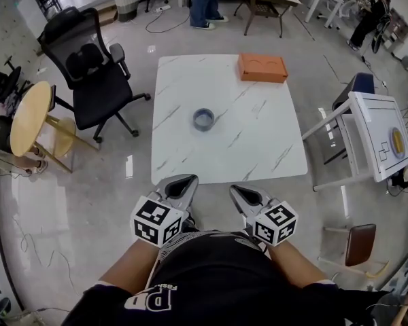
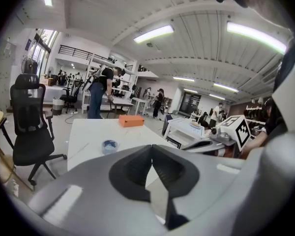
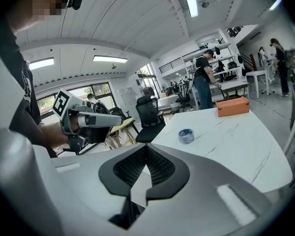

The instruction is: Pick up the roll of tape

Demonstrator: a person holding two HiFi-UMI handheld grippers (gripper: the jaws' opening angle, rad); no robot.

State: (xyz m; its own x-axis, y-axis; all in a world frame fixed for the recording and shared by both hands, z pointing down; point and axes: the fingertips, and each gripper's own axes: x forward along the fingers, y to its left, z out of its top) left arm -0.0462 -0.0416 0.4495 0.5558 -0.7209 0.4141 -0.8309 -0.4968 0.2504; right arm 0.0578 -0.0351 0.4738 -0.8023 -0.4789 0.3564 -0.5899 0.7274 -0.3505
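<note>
The roll of tape [image 1: 203, 119] is a small blue-grey ring lying flat near the middle of the white marble table [image 1: 183, 148]. Both grippers hang off the table's near edge, close to my body. My left gripper [image 1: 181, 183] and my right gripper [image 1: 245, 193] are shut, with nothing between their jaws. In the left gripper view the shut left gripper [image 2: 151, 147] points toward the tape [image 2: 109, 146], well short of it. The right gripper [image 3: 146, 147] also stands far from the tape [image 3: 186, 135].
An orange box [image 1: 262, 67] lies at the table's far right corner. A black office chair [image 1: 88, 70] and a round wooden table [image 1: 28, 117] stand to the left. A white side table [image 1: 377, 138] stands to the right. A person [image 1: 205, 2] stands beyond the table.
</note>
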